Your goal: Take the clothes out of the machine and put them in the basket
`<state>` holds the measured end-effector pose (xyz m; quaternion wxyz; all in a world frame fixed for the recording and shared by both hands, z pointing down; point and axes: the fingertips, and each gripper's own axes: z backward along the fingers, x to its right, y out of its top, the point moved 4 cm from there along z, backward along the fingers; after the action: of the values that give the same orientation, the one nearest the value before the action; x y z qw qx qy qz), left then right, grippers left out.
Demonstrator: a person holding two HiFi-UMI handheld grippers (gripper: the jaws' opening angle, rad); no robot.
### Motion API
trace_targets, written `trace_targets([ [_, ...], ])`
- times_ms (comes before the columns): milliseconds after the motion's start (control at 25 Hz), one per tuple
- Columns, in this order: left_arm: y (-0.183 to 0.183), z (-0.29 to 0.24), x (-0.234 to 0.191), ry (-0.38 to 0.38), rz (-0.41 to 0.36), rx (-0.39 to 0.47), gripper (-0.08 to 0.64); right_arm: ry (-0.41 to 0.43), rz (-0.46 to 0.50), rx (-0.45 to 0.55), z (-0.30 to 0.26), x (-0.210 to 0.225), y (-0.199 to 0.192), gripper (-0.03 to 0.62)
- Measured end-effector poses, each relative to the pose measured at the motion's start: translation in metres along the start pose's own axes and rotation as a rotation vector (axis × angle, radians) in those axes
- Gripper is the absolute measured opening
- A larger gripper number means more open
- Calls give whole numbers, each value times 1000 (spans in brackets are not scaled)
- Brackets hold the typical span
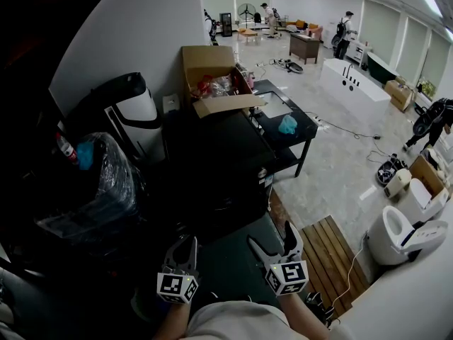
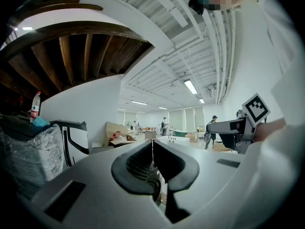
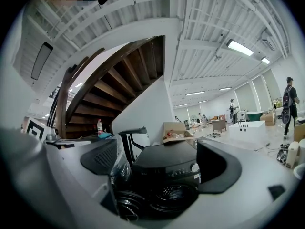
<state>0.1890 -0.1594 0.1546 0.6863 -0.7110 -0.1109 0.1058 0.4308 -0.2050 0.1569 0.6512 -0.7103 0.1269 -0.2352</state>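
Observation:
A black front-loading washing machine [image 1: 212, 161] stands straight ahead of me against the white wall. In the right gripper view the machine [image 3: 167, 159] fills the gap between the jaws, its round door [image 3: 126, 206] swung open to the left. Something pale shows dimly inside the drum [image 3: 174, 197]. My right gripper [image 1: 272, 238] is open wide with nothing between its fingers [image 3: 159, 163], short of the machine. My left gripper [image 1: 184, 245] hangs beside it, level, its two pads pressed together and empty [image 2: 152, 144].
An open cardboard box [image 1: 216, 80] sits on the machine's far end. A plastic-wrapped bundle [image 1: 99, 190] stands at the left, a black table [image 1: 304, 129] behind right. A wooden slat platform [image 1: 329, 253] and a white toilet [image 1: 396, 236] are at the right. People stand far off.

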Motion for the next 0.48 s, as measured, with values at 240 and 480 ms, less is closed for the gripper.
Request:
trace_targets([
  [240, -1, -6, 4, -2, -4, 2, 21, 8, 3, -10, -2, 6, -2, 499],
  [480, -4, -7, 8, 5, 7, -5, 21, 22, 11, -25, -2, 9, -6, 482],
])
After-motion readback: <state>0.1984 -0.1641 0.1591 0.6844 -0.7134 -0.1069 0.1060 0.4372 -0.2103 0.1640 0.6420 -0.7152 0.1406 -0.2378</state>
